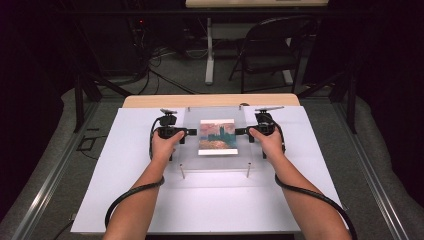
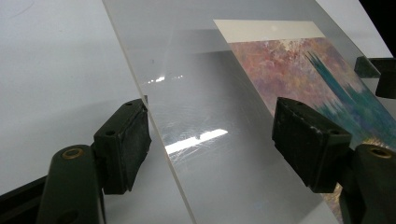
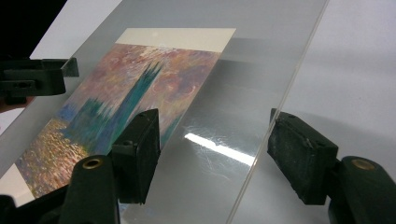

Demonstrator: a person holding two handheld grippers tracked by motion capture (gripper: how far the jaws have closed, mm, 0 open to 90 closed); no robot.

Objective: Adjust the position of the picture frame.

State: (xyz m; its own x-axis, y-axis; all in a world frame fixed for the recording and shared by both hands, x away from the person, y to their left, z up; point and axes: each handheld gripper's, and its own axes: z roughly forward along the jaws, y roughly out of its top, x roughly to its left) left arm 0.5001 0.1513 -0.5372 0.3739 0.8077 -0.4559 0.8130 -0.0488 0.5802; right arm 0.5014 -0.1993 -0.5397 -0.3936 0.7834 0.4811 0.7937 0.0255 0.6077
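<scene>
A clear acrylic sheet (image 1: 189,152) lies raised on short metal posts (image 1: 182,171) over a painted print (image 1: 218,136) of blue towers under a pink sky. My left gripper (image 1: 187,132) is at the sheet's left edge and my right gripper (image 1: 241,131) at its right edge, both pointing inward. In the left gripper view the jaws (image 2: 212,116) stand wide apart astride the sheet's edge (image 2: 161,140), with neither pad pressing on it. The right gripper (image 3: 212,123) straddles its edge (image 3: 261,140) the same way, jaws apart. The print (image 3: 116,98) shows through the sheet.
Everything rests on a white board (image 1: 210,200) on a wooden table (image 1: 210,100). Cables trail from both grippers along the person's forearms. Beyond the table are a folding chair (image 1: 270,50), a table leg and floor cables.
</scene>
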